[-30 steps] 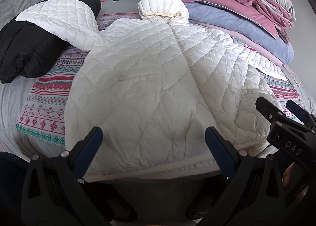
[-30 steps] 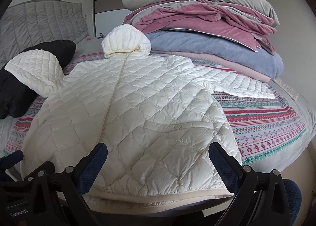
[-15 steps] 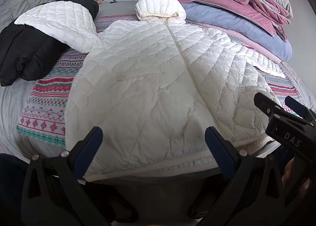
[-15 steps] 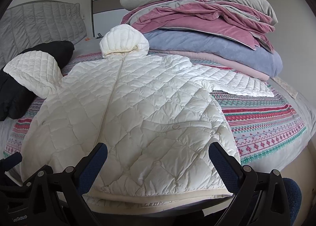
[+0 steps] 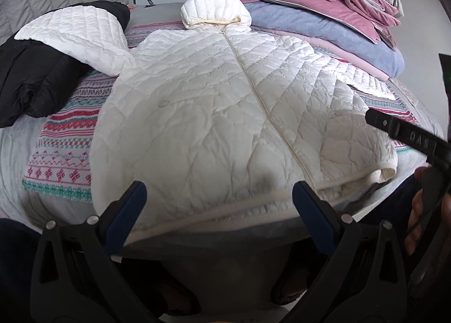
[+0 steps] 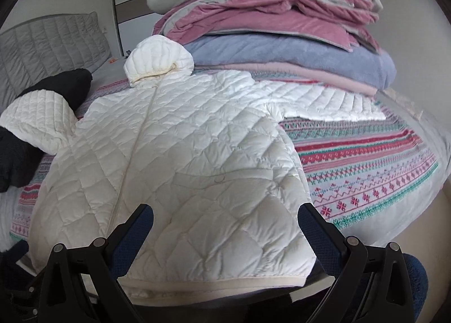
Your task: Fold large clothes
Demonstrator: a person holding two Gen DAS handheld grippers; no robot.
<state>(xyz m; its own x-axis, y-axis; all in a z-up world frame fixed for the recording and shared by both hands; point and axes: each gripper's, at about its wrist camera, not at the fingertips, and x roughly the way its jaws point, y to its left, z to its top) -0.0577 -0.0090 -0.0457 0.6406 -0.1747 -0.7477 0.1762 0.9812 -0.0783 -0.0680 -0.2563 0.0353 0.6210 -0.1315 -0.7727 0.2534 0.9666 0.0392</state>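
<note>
Left wrist view shows the white quilted jacket (image 5: 225, 114) spread front-up across the patterned blanket (image 5: 62, 154) on the bed, zipped, its hood (image 5: 215, 7) at 12 o'clock and its ribbed hem at 6 o'clock hanging just over the bed edge. The left gripper (image 5: 220, 199) hovers above the hem with its jaws wide apart, nothing between them; the right gripper (image 6: 225, 221) likewise stands open over the hem's other half, and its dark body shows at 3 o'clock in the left view. One sleeve (image 5: 76, 32) lies at 10 o'clock draped over a black garment (image 5: 33, 80); the other sleeve (image 6: 324, 100) stretches toward 2 o'clock in the right wrist view, its end close to the stack of folded blankets (image 6: 282, 41). Folding looks barely begun, since both sleeves are still spread. A sound first move would be to bring each sleeve across the chest: pinch near the cuff, taking the full padded thickness so the slick shell does not slide out, lift clear of the black garment so it is not dragged along, and lay the sleeve flat without bunching. Puffy fill tends to spring back, so pressing the fold down before releasing should help.
</note>
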